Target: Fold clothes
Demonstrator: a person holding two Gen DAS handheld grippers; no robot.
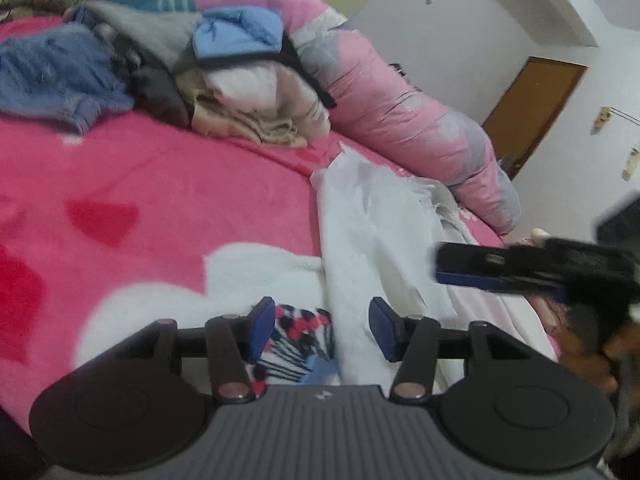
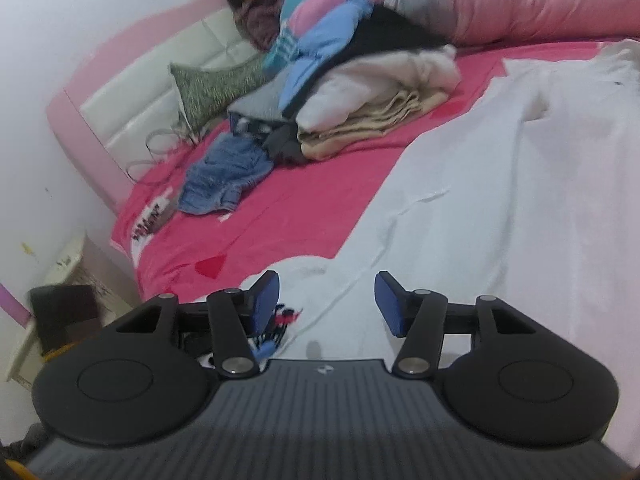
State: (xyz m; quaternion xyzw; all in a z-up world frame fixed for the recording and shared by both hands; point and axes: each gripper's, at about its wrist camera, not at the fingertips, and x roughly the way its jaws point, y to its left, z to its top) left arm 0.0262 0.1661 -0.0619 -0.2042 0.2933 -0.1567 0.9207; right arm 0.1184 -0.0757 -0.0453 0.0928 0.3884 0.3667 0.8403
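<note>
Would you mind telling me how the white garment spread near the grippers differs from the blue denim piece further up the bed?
The white garment is spread out wide and mostly flat across the pink bedcover, while the blue denim piece lies bunched in a crumpled heap. The white garment looks thin and smooth; the denim looks thicker with a frayed edge. The white one covers far more of the bed. Neither is folded or gripped.

1. My left gripper [image 1: 322, 330] is matte black, with two round side discs and a ribbed grey centre plate.
2. Its fingers [image 1: 262, 330] carry blue pads; silver pivot screws show.
3. My right gripper [image 2: 327, 304] matches — same small white logo.
</note>
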